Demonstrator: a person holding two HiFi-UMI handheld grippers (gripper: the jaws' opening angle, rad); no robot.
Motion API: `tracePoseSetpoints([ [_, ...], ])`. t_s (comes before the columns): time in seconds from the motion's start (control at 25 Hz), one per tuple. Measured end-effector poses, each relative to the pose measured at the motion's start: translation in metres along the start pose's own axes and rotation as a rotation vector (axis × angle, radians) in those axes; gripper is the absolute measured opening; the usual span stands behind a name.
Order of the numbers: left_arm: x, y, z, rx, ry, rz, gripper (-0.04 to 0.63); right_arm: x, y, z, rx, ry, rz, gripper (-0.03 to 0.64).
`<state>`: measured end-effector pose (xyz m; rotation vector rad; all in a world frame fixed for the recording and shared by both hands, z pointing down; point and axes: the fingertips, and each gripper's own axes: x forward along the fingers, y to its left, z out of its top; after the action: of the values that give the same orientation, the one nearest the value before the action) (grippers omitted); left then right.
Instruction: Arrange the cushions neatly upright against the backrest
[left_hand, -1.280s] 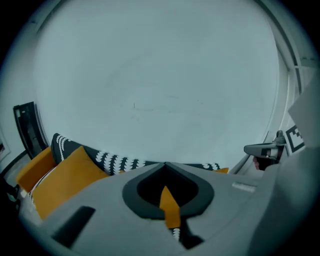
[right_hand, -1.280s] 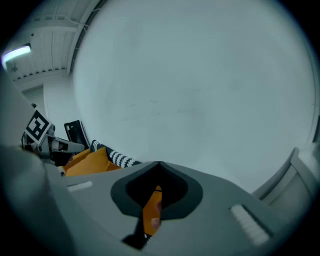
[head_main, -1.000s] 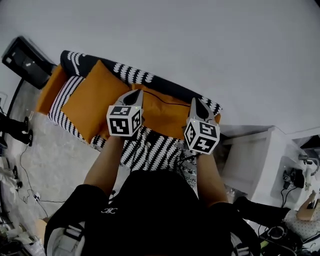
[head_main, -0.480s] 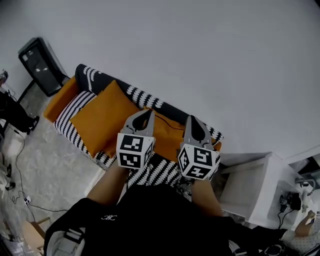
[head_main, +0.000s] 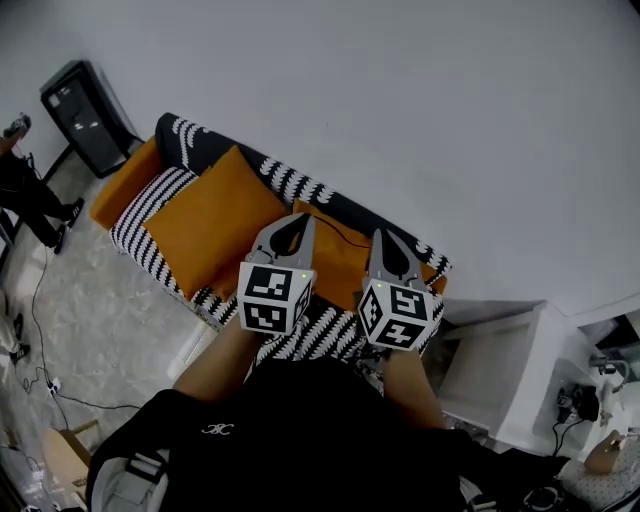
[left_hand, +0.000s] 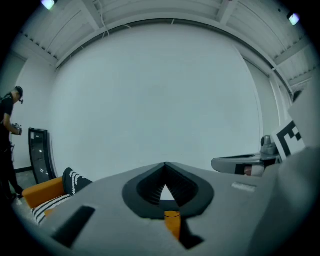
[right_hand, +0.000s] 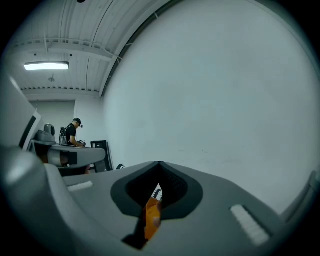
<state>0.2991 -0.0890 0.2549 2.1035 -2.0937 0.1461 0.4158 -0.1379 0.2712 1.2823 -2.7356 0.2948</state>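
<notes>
Two orange cushions rest on a black-and-white striped sofa (head_main: 148, 225) against its backrest (head_main: 283, 178). The large left cushion (head_main: 210, 228) shows in full. My grippers partly hide the right cushion (head_main: 338, 258). My left gripper (head_main: 297, 222) is shut and empty, held in the air over the gap between the cushions. My right gripper (head_main: 385, 240) is shut and empty too, above the right cushion. In the left gripper view the jaws (left_hand: 165, 165) meet, with an orange sliver (left_hand: 172, 222) showing below them. The right gripper view shows shut jaws (right_hand: 159, 164) facing the white wall.
A black box (head_main: 85, 115) stands beyond the sofa's orange arm (head_main: 122, 188). A white cabinet (head_main: 500, 350) sits right of the sofa. Another person (head_main: 25, 190) stands on the floor at the left edge. Cables (head_main: 45, 385) trail across the floor.
Both grippers have lifted off the cushions and drawn closer together, still shut. The cushions lie as they did before.
</notes>
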Motion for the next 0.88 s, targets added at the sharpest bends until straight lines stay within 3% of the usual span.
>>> tracePoseSetpoints([
  [0.48, -0.021, -0.004, -0.016, 0.054, 0.041, 0.043, 0.008, -0.006, 0.019, -0.021, 0.014, 0.055, 0.072, 0.006],
  [0.88, -0.036, 0.024, -0.031, 0.034, 0.093, 0.125, 0.008, 0.003, 0.042, -0.039, 0.049, 0.107, 0.134, 0.006],
])
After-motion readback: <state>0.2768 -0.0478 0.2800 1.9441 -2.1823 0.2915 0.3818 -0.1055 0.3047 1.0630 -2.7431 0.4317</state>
